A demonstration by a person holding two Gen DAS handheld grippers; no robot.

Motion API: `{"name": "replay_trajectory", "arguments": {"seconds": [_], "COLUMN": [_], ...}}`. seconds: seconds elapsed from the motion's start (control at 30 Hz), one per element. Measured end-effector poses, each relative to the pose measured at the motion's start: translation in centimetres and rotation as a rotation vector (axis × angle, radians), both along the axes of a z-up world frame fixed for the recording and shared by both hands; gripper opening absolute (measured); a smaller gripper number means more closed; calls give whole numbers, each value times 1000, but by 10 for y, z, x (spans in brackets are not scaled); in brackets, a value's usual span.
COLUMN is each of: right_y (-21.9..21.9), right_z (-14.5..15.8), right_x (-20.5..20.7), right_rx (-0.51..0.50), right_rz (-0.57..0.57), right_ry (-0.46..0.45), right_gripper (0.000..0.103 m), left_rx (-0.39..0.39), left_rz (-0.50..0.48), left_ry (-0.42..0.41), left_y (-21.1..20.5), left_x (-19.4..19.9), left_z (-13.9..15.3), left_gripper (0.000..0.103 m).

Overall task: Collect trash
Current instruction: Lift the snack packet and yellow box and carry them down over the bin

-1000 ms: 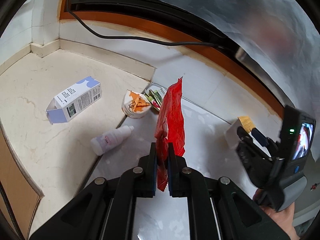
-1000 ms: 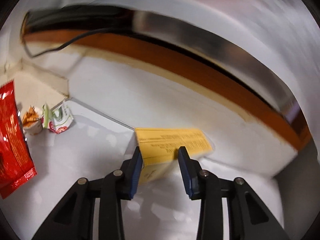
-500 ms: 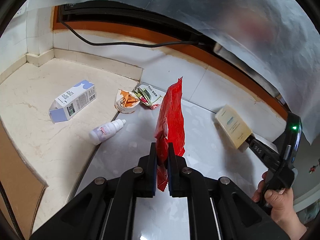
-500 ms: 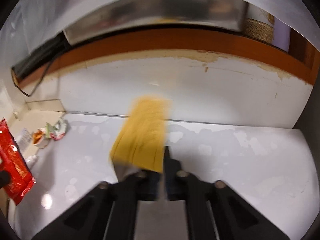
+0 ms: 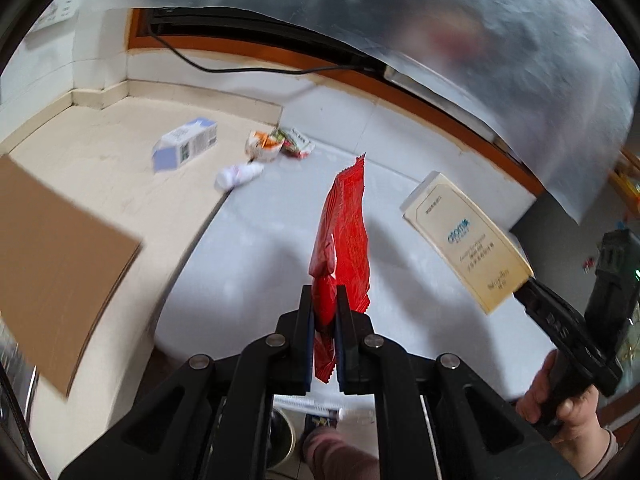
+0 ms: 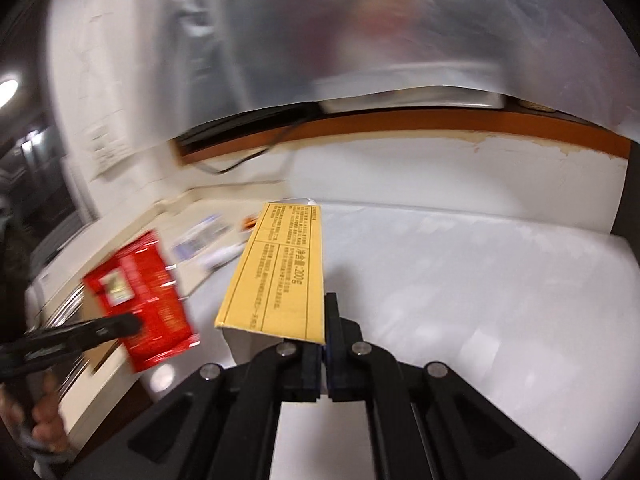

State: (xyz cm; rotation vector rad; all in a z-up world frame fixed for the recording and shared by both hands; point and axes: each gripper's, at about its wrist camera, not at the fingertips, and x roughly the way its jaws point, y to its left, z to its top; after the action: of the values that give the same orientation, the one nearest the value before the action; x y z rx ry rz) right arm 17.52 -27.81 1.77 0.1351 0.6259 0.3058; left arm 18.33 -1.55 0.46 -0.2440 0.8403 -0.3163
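The left tongs (image 5: 325,312) are pinching a red snack wrapper (image 5: 345,236), which stands up from between the fingers above the white worktop (image 5: 260,240). The same wrapper shows blurred at the left of the right wrist view (image 6: 144,296).

The right tongs (image 6: 324,344) are pressed together on the edge of a flat carton (image 6: 280,272), yellow on the printed side seen from that wrist and cream on the side the left camera sees (image 5: 464,244). The carton is lifted clear of the worktop, over its right part, and a hand (image 5: 568,408) grips the handle of those tongs.

More trash lies toward the far left corner, where the white worktop meets a beige ledge (image 5: 100,168): a blue-and-white box (image 5: 185,149) on the ledge, a small white bottle (image 5: 238,175) at the seam, and a crumpled orange-and-white wrapper (image 5: 264,146) touching a green-and-red one (image 5: 296,143). A brown cardboard flap (image 5: 56,248) overhangs the near left edge.
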Motion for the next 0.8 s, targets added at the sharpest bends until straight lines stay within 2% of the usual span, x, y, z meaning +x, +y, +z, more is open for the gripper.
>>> {"name": "replay_trajectory", "arguments": {"seconds": [0.2,0.4,0.5,0.67,0.8], "right_y": [45,82,94,102,107], "right_z": [-7,-34,-56,-103,-157], "right_x": [-77,-119,-130,-136,-129], "right_rx": [-39,-96,-143,-212,-251], "right_rz": [160,284,327,366,387], "right_ry": [-49,-5,30,111,247], "right_gripper": [1,1,1,1,1], "left_rx": [81,123,162,147,159], "left_rz": [9,46,57,75,88], "left_ry": [-14,46,103,225,300], "left_y": [4,11,13,21,28], "left_x": [-65,-112,-124,-129,-124], "left_z": [-19,-61,-90,-138,-176], "left_gripper": [6,6,6,6,6]}}
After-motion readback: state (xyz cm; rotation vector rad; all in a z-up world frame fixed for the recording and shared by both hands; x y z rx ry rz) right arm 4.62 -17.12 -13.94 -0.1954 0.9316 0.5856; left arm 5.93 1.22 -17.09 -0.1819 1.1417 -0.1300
